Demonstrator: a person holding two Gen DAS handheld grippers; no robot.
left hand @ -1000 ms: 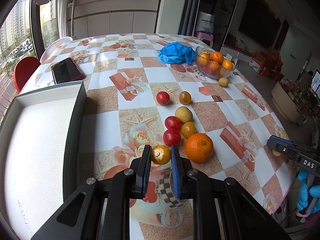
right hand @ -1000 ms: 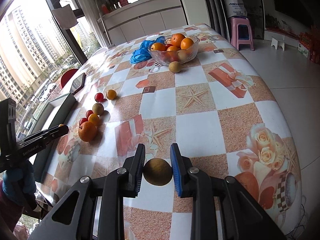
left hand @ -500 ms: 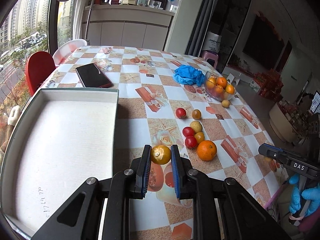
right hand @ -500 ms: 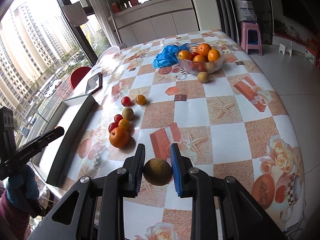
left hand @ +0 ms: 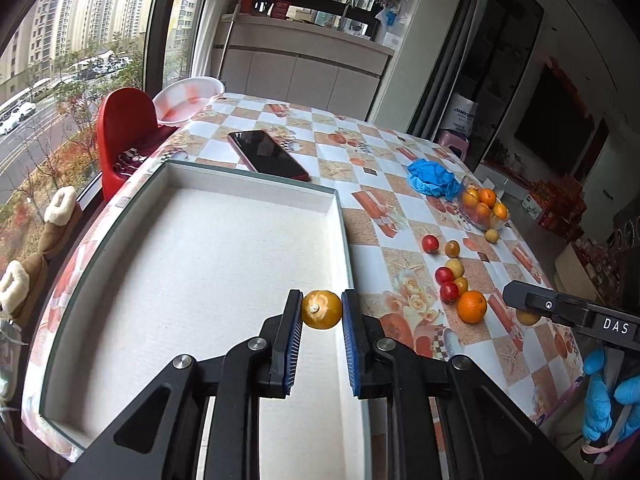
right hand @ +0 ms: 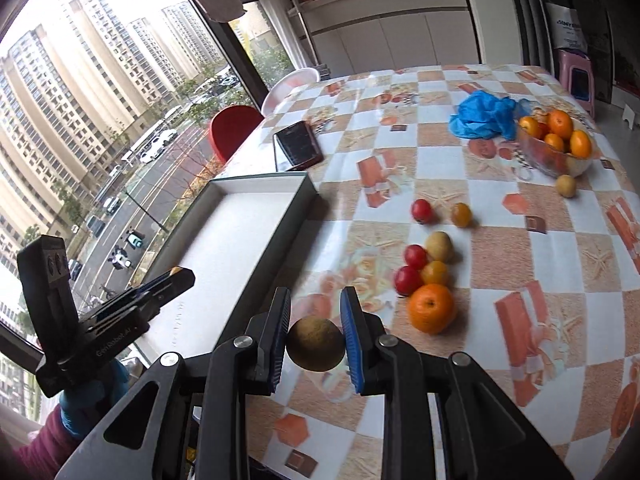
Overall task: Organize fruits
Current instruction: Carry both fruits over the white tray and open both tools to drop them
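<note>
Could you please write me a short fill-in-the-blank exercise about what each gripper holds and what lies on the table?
1. The left gripper is shut on a small ____ fruit.
2. The right gripper holds a ____ fruit.
3. The white tray contains ____ fruit.
4. The crumpled blue glove lies beside the glass ____.

Missing: yellow-orange; brown; no; bowl

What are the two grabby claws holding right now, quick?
Left gripper: closed on a small round yellow-orange fruit, above the white tray's edge.
Right gripper: closed on a round brownish-green fruit.
</note>
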